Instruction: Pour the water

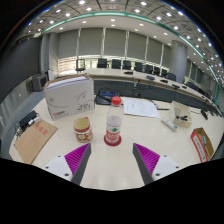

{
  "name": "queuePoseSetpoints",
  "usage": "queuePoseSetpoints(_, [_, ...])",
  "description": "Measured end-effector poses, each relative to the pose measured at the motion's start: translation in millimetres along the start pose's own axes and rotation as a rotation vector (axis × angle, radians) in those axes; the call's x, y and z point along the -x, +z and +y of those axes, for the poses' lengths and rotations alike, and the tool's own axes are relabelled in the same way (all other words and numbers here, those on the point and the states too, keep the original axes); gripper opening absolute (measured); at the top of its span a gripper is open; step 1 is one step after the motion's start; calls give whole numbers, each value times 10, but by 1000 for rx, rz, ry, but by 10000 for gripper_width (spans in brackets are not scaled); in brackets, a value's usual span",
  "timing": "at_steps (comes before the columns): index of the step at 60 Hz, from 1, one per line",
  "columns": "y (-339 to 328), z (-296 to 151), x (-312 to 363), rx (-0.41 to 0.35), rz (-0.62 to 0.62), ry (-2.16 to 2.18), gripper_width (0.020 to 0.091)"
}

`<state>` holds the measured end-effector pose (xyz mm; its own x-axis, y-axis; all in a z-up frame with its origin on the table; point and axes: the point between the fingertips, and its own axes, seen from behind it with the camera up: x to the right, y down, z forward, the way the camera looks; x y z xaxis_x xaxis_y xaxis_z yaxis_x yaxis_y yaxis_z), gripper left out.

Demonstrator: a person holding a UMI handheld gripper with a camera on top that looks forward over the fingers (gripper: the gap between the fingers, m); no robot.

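Hand-held gripper (112,163): fingers spread apart, nothing between them, magenta pads (76,156) facing inward; held above the near part of a pale table (110,172).

Water bottle (114,121): clear plastic, red cap, red-and-white label; upright on the table, beyond the fingertips and roughly centred between them, apart from both.

Cup (83,129): short, light-coloured with a brownish band; stands on the table just beside the bottle, on its left, not touching it. Whether it holds anything cannot be told.

White box (70,97): large, with printing on its face; behind the cup, farther back on the table.

Brown flat packet (34,138): lies left of the cup, near the table's edge.

White paper (140,108): lies flat behind and right of the bottle.

Red-and-green packet (202,143): at the table's right side, well apart from the bottle.

Small pale items (178,118): right of the paper, too small to identify.

Dark chairs (118,65): ranged along the far desks of the room.
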<state>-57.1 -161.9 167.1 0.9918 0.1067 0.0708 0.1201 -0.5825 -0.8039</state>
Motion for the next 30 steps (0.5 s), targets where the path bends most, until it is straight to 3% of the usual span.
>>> queuePoseSetpoints(14, [-1160, 448, 510, 42, 40, 2, 859])
queuePoseSetpoints(30, [-1654, 633, 951, 27, 23, -24, 859])
